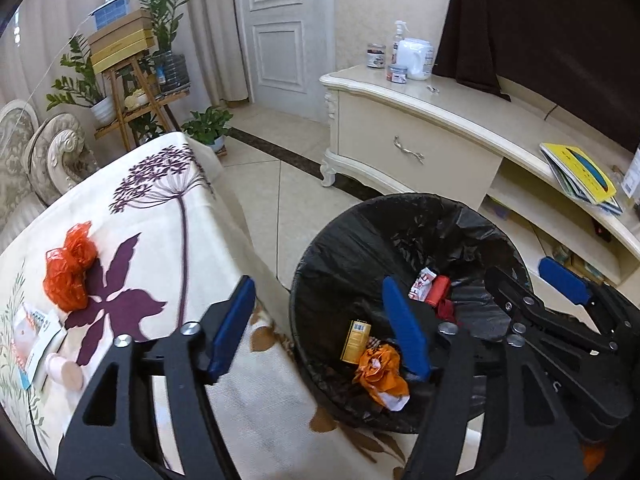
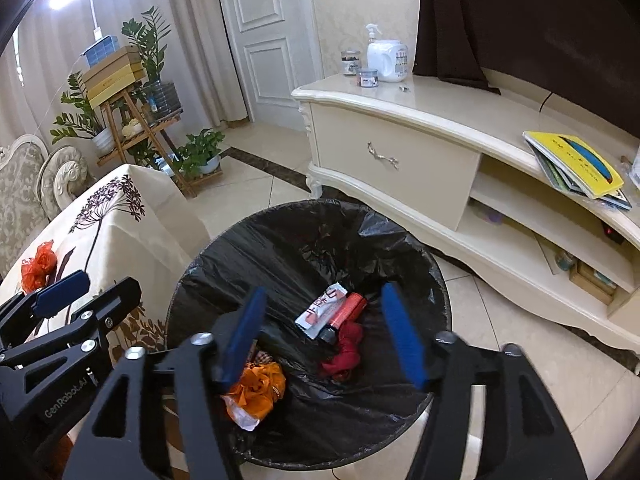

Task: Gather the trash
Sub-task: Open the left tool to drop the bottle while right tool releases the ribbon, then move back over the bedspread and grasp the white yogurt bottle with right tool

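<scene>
Left gripper (image 1: 320, 328) spread wide and empty, between table edge and bin. Right gripper (image 2: 324, 332) likewise released, empty, over the black-lined bin (image 2: 224, 252). Inside the bin: orange wrapper (image 2: 260, 390), red cloth (image 2: 344, 350), white packet (image 2: 320, 314), yellow box (image 1: 355, 341). On the flowered table (image 1: 168, 240): crumpled orange bag (image 1: 70, 270), small box (image 1: 36, 330) and a pale bottle (image 1: 64, 370) lying beside it.

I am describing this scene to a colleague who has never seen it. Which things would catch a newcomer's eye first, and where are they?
First is the black-lined trash bin on the floor, already holding an orange wrapper, a red cloth and a white packet. The right gripper hangs open above it. On the flowered tablecloth to the left, a crumpled orange bag lies beyond the open left gripper.
</scene>
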`<state>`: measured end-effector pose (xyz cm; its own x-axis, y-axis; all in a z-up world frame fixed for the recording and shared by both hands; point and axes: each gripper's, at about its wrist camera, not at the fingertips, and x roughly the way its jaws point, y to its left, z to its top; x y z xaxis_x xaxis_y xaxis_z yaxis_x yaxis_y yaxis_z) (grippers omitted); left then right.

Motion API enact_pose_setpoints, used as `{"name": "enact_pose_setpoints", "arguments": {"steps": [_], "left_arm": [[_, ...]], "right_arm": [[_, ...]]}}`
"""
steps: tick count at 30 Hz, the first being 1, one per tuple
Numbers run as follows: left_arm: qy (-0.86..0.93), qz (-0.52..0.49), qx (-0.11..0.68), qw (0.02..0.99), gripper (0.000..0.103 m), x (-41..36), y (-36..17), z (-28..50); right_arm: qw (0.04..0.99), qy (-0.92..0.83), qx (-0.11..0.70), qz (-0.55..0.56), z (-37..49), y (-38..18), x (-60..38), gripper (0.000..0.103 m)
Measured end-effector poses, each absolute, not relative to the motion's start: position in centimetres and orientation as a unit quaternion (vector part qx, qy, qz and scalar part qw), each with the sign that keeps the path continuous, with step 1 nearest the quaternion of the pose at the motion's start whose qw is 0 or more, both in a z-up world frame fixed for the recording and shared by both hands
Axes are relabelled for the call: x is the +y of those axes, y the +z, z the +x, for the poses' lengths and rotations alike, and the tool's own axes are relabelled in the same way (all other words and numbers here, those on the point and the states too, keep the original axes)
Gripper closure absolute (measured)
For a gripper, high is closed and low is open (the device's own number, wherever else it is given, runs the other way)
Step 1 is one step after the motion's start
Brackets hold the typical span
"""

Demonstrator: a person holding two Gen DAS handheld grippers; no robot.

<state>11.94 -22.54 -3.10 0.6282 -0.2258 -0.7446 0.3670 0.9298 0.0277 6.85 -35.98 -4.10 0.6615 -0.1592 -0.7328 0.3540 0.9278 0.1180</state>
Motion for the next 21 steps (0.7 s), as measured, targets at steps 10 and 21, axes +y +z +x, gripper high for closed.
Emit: {"name": "enact_pose_setpoints", "arguments": {"steps": [10,21], "left_arm": [[-0.128,0.071,0.395,0.907,0.028,-16.9,-1.5,11.0],[-0.046,0.033,0.401,0.914,0.024,-6.0,-0.3,9.9]], "right_arm": [[0.908,-0.114,0.384,0.123,7.2,-2.7,-32.6,0.03],[0.914,-0.027,0.391,0.109,8.4,-1.6,-24.2,0.03]]}}
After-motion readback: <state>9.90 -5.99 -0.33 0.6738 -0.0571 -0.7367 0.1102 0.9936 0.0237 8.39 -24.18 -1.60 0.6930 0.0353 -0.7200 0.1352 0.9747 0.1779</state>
